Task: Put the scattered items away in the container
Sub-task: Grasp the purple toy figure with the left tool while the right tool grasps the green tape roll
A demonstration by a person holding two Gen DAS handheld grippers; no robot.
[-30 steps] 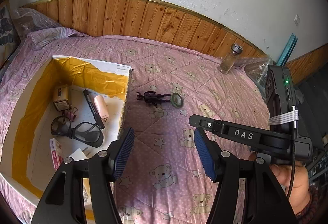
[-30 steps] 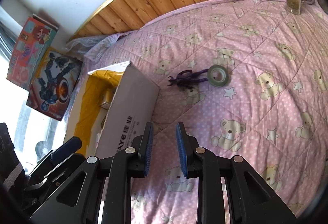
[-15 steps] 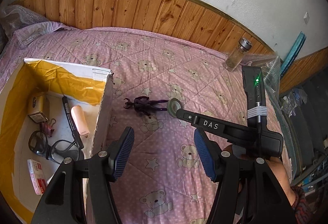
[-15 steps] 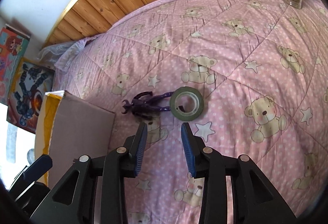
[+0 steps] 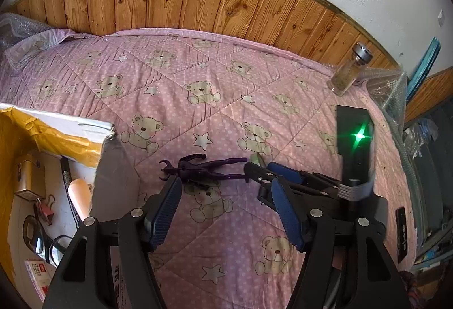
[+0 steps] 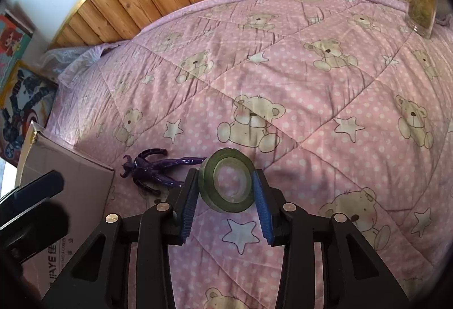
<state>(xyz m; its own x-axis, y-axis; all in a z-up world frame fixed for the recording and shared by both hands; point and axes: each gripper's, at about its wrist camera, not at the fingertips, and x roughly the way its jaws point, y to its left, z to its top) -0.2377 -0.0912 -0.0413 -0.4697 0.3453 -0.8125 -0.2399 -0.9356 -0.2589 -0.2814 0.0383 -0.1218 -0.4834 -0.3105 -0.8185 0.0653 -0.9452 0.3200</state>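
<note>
now the right gripper [image 6: 226, 195] sits low over the pink quilt [image 6: 325, 88] with the green tape roll [image 6: 228, 184] between its fingers; both blue pads flank the roll's sides, seemingly touching it, though whether they truly press it i cannot tell; the roll leans tilted, its hole showing quilt; just beyond the left finger's tip lies the purple figure [image 6: 154, 169], its legs reaching toward the roll; further left of that finger stands the cardboard box [image 6: 70, 195]; the left gripper [image 5: 226, 204] hangs with fingers spread wide and nothing between them; the purple figure lies just ahead of its left fingertip; left of that finger the box holds glasses [image 5: 42, 244], a black marker [image 5: 68, 184] and a red clip [image 5: 45, 210]; far ahead on the right stands a glass jar [image 5: 348, 74].
</note>
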